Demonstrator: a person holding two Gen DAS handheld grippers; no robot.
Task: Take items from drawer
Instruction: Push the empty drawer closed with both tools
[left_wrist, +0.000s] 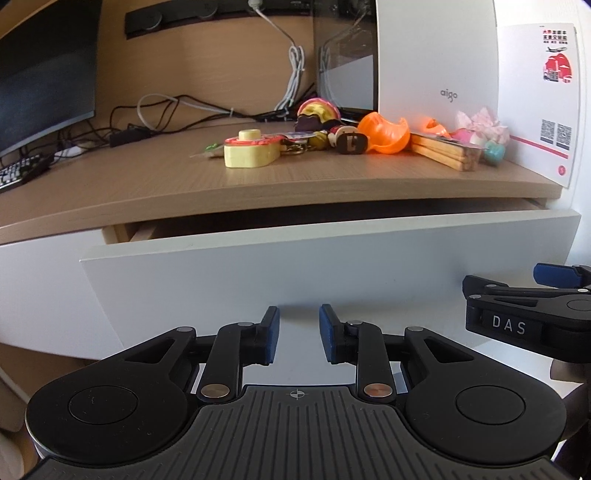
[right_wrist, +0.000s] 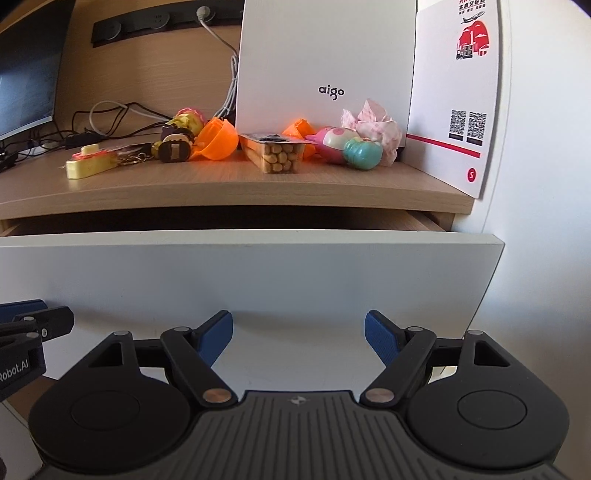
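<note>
Wooden desk (left_wrist: 155, 184) against a wood-panel wall, white drawer (left_wrist: 295, 266) below it pulled partly out; only a dark slot shows above the drawer front, contents hidden. White wall at 3 o'clock. A white box (right_wrist: 325, 62) marked "aigo" stands at the desk's back, a printed card (right_wrist: 454, 103) with QR codes leaning beside it.

Items sit in a row on the desk in front of the box: yellow toy (left_wrist: 251, 151), orange shell (right_wrist: 216, 139), stick pack (right_wrist: 275, 155), teal ball (right_wrist: 362, 153), crumpled pink paper (right_wrist: 373, 123) (several small figures between them too blurred to name).

Left gripper (left_wrist: 298, 334) is low in front of the drawer face, jaws parted by a narrow gap, nothing between the blue pads. The drawer's top edge lies at 12 o'clock from it, the items further up past that. Right gripper (right_wrist: 298, 338) is likewise before the drawer front, jaws spread wide and empty, drawer slot at 12 o'clock.

Left view alone shows a monitor (left_wrist: 44, 74) and keyboard (left_wrist: 18, 171) at 9–10 o'clock, plus tangled cables (left_wrist: 177, 107) and the right gripper poking in at 3 o'clock. Right view alone shows the stick pack's open end and the teal ball clearly, with the left gripper's tip at 9 o'clock.
</note>
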